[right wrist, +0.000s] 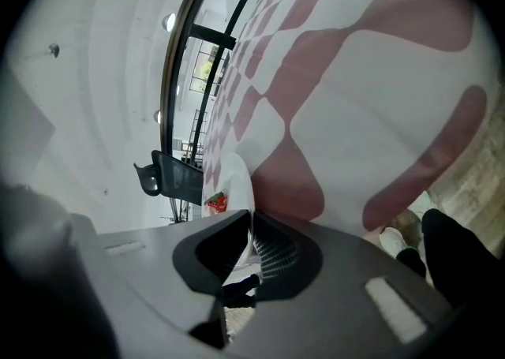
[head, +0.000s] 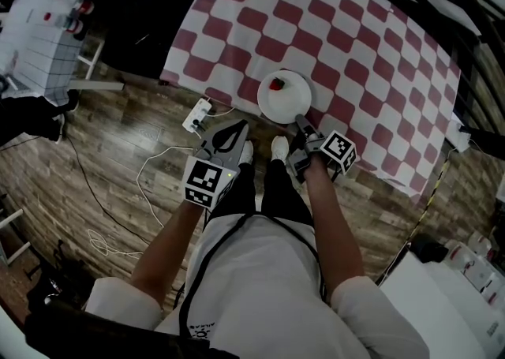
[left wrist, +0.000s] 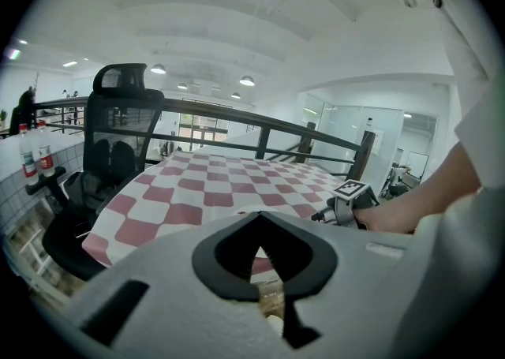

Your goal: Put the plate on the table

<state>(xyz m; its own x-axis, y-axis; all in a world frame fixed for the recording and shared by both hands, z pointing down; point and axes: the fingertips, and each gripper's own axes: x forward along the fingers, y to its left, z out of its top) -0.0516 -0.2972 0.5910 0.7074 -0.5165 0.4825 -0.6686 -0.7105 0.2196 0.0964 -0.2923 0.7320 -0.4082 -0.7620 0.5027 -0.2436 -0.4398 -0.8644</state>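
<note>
right gripper [head: 301, 122] fingers clamp near rim of round white plate [head: 286, 99] | plate seemingly resting at near edge of red-checked desk [head: 355, 50] | left gripper [head: 235, 130] fingers closed, empty | remaining: release

Your head view: even, flat light, soft shadows, plate [head: 288, 105] glaring white; corners bowed, dark. Left gripper view: ceiling lamps [left wrist: 248, 80] bright at 12 o'clock, black fisheye rim. Right gripper view: fingers [right wrist: 272, 251] blurred, edges stretched.

I count one round white plate [head: 290, 102], one red-and-white checked table [head: 371, 57], one black office chair [left wrist: 118, 140], and two grippers: left gripper [head: 238, 128], right gripper [head: 301, 121].
</note>
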